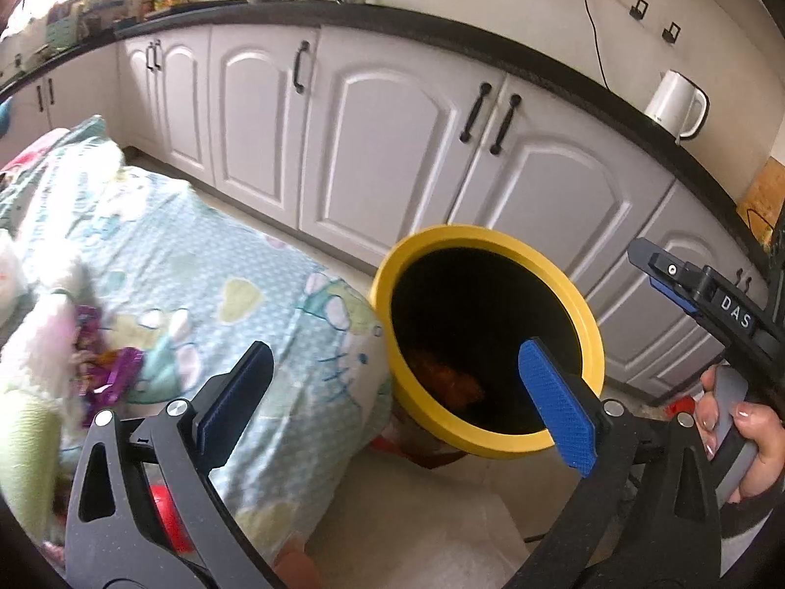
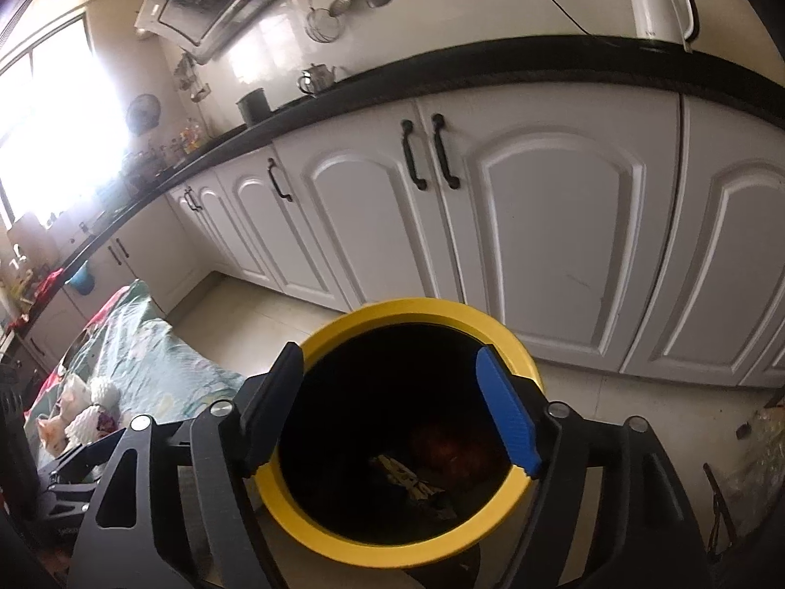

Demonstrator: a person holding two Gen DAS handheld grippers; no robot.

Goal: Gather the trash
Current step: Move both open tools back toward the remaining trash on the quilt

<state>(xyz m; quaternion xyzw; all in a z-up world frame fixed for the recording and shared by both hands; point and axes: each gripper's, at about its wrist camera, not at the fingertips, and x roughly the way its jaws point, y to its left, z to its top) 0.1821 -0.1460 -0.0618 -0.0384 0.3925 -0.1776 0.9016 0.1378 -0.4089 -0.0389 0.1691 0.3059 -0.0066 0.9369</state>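
My left gripper (image 1: 397, 388) is spread wide, nothing between its blue pads, hanging just over the edge of the table with the pale patterned cloth (image 1: 196, 265). Beside it stands the round yellow-rimmed bin with the black inside (image 1: 591, 338), right against the cloth's corner. Orange trash (image 1: 449, 378) lies at the bottom. My right gripper (image 2: 392, 407) sits directly above that bin's mouth (image 2: 407, 311), jaws apart and empty; below it I see a yellowish wrapper (image 2: 407, 483) and the orange piece (image 2: 456, 446) resting inside. Purple wrappers (image 1: 110, 373) and white crumpled tissue (image 1: 44, 343) lie on the cloth, blurred. White cabinets (image 2: 554, 226) run behind.
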